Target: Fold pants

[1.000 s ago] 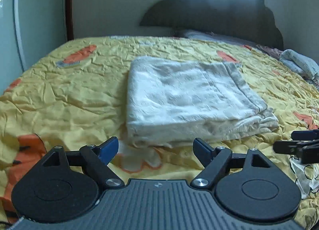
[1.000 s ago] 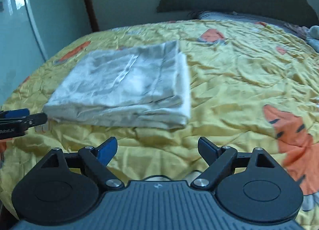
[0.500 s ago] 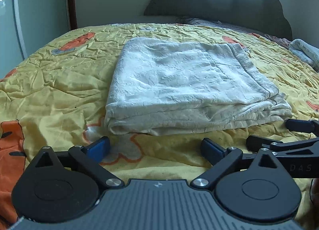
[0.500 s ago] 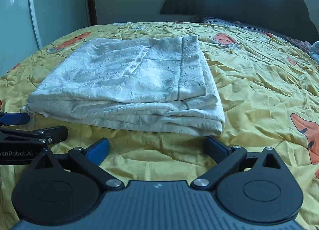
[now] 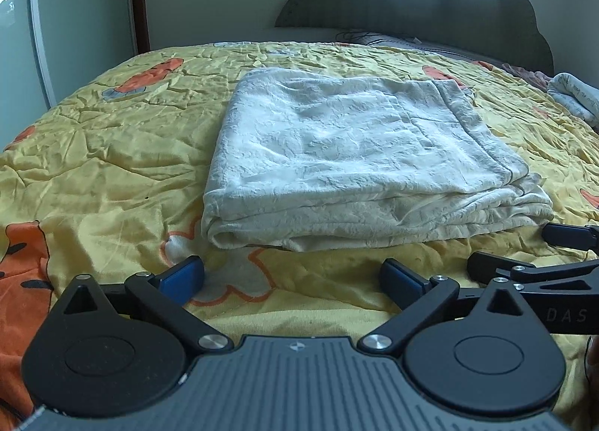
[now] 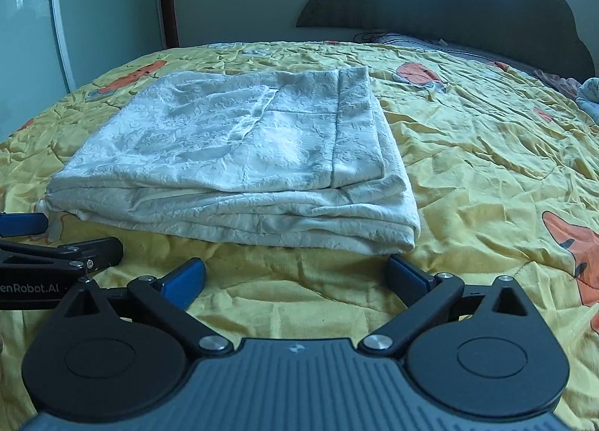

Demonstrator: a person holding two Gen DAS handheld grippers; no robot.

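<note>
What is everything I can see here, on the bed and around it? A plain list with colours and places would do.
pants: one, off-white, folded in a flat stack mid-bed
bedspread: one, yellow with orange cartoon prints, crumpled, covering the bed
headboard: one, dark grey, scalloped, at the far end
pillow: one, grey, below the headboard
bundled cloth: one, pale blue-white, far right edge of the bed
door: pale, flower stickers on it, far left
left gripper: black, blue pads, open, just short of the pants' near edge
right gripper: the same, open, beside it
</note>
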